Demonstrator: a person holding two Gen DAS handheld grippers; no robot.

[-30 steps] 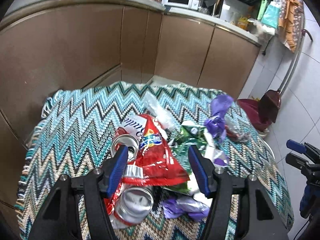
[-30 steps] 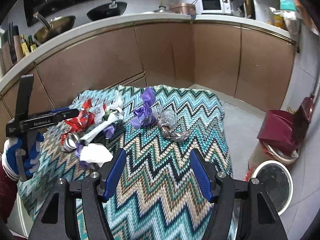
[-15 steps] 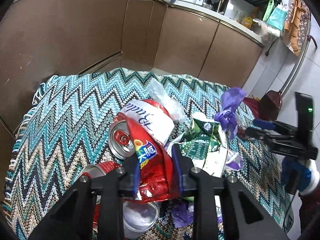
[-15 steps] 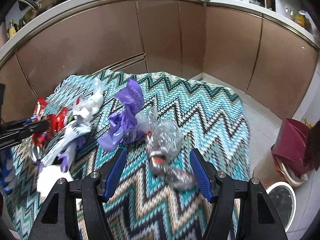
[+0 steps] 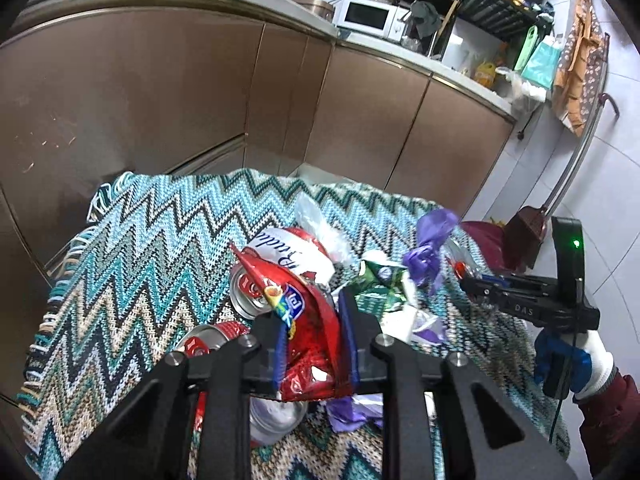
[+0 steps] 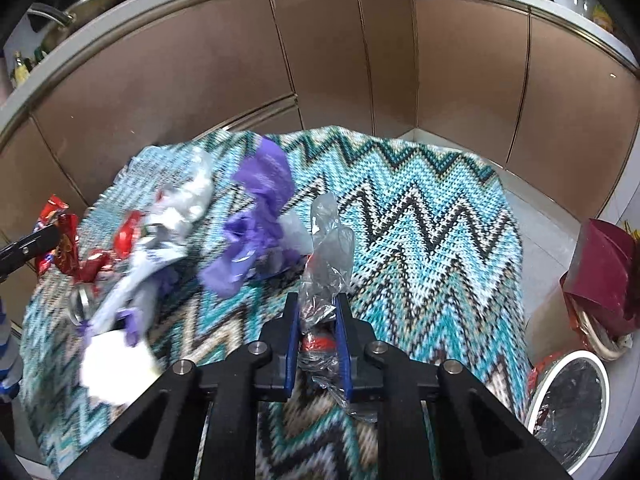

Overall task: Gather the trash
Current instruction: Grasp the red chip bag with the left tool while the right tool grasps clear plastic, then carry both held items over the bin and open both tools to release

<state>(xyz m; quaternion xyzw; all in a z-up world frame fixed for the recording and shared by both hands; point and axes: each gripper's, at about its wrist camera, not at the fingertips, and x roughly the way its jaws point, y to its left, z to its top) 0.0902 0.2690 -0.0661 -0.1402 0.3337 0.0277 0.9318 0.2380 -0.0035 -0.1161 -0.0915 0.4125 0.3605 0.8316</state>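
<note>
My left gripper (image 5: 314, 322) is shut on a red foil snack bag (image 5: 308, 320) and holds it above the trash pile on the zigzag cloth (image 5: 160, 232). Under it lie red-and-silver cans (image 5: 248, 292), a green wrapper (image 5: 380, 280) and a purple wrapper (image 5: 430, 248). My right gripper (image 6: 317, 320) is shut on a crumpled clear plastic bottle (image 6: 328, 256), which stands up between the fingers. It also shows at the right of the left wrist view (image 5: 480, 284). A purple wrapper (image 6: 256, 220) lies just left of it.
A white-rimmed bin lined with a bag (image 6: 568, 408) stands on the floor at the lower right. A dark red dustpan (image 6: 600, 272) is beside it. Brown kitchen cabinets (image 6: 360, 72) curve behind the table. White paper (image 6: 112, 364) lies at the cloth's near left.
My left gripper lifted the red snack bag clear of the cans. My right gripper moved forward and closed on the clear plastic bottle.
</note>
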